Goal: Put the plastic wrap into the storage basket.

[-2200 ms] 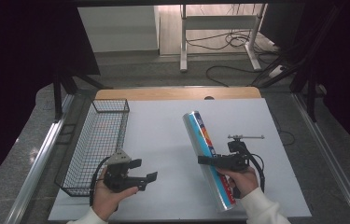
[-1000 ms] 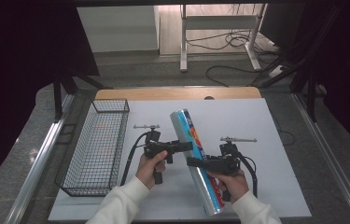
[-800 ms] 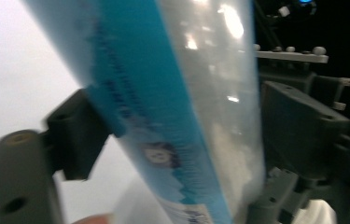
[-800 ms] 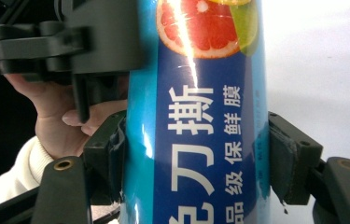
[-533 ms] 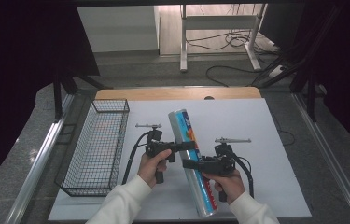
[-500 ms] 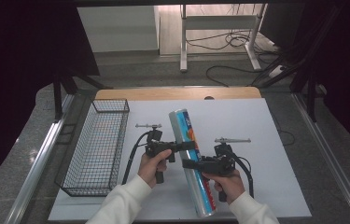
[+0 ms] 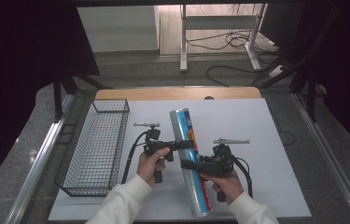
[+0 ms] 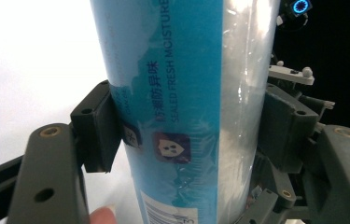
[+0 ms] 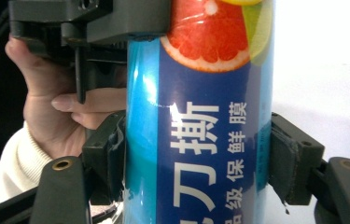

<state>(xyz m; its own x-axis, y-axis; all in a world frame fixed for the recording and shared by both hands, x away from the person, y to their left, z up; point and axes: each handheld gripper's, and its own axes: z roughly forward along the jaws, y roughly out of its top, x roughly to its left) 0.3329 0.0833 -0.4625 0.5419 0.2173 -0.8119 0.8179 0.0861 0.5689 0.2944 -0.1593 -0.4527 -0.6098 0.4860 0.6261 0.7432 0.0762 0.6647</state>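
A long roll of cling film (image 7: 182,124) in blue wrapping hangs tilted over the white table sheet, with both grippers on it. My left gripper (image 7: 185,144) comes in from the left and grips the roll's upper half. Its jaws have just been closing, and in the left gripper view both pads (image 8: 99,127) press the roll (image 8: 182,84). My right gripper (image 7: 187,164) holds the roll a little lower. Its jaws have just been opening slightly, but the pads (image 9: 295,158) still touch the roll (image 9: 210,70) on both sides.
A black wire basket (image 7: 95,144) stands on the left of the white sheet (image 7: 266,140). The wooden table edge (image 7: 177,93) runs along the back. A cable trails from each gripper toward the person's sleeves.
The left gripper came over from the front left of the table to the roll and its jaws closed on it. The roll, held by the right gripper, shifted slightly left.
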